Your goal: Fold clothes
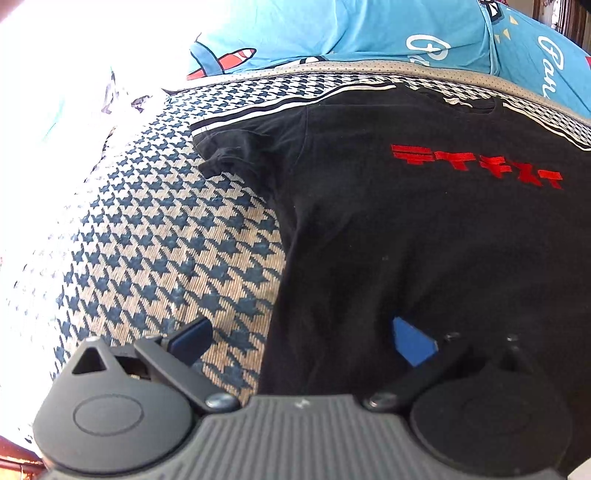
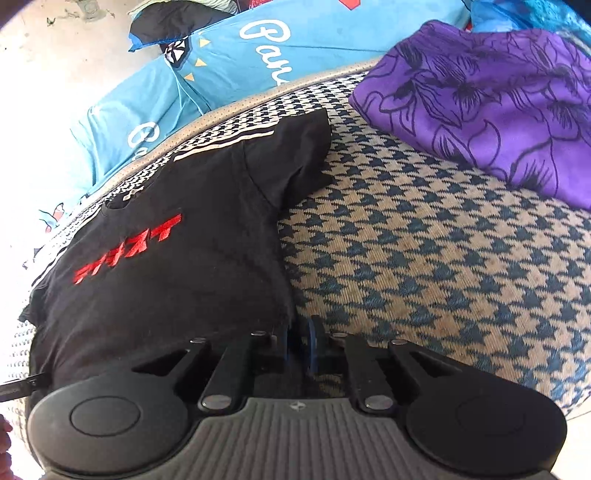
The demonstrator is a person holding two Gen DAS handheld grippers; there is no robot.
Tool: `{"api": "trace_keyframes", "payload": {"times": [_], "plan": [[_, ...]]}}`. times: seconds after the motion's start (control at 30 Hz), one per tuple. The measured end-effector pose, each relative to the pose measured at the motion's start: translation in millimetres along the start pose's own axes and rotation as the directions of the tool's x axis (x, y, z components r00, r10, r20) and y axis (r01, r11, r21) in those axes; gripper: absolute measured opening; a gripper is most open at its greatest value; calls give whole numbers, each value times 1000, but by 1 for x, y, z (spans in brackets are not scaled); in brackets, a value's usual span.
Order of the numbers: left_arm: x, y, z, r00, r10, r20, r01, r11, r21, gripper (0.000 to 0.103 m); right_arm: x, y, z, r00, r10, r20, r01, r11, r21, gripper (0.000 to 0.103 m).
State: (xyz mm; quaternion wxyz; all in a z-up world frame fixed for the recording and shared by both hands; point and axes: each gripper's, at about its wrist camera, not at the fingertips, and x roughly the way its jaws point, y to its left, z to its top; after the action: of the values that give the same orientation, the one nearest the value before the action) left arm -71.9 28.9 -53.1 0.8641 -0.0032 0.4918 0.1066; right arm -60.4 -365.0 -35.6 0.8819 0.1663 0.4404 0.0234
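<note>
Left gripper point(image 1: 301, 338) wide open over the black tee point(image 1: 424, 240) hem — right gripper point(image 2: 299, 341) nearly shut, probably pinching the tee's edge.

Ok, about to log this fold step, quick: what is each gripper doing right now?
Left gripper: open, straddling the black T-shirt's edge, not pinching it.
Right gripper: shut on the black T-shirt's hem.

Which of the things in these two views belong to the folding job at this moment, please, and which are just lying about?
In the job:
- black T-shirt, spread flat on the houndstooth mat
- right gripper, shut on the shirt's lower edge
- left gripper, open astride its other side edge

Lying about:
- purple floral cloth
- blue printed bedding
</note>
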Motion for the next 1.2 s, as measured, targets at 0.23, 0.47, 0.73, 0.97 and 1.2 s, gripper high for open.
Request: {"api": "trace_keyframes", "payload": {"times": [0.23, 0.47, 0.73, 0.97, 1.2], "plan": [[-18, -10, -18, 999, 12, 37, -14, 998, 65, 103, -22, -5, -20, 998, 50, -40, -49, 999, 15, 27], [-27, -10, -37, 999, -40, 9, 40, 999, 21, 103, -36, 0, -44, 997, 40, -69, -44, 998, -51, 28], [-35, -16, -57, 999, -40, 15, 40, 999, 6, 103, -44, 12, -65, 998, -17, -62, 9, 992, -127, 28], [-39, -16, -66, 999, -41, 14, 41, 999, -5, 103, -47, 21, -71, 997, -70, -13, 67, 980, -188, 7], [-41, -14, -79, 998, -55, -13, 55, 998, -14, 103, -63, 11, -77, 989, -143, 40, 146, 982, -118, 3]]}}
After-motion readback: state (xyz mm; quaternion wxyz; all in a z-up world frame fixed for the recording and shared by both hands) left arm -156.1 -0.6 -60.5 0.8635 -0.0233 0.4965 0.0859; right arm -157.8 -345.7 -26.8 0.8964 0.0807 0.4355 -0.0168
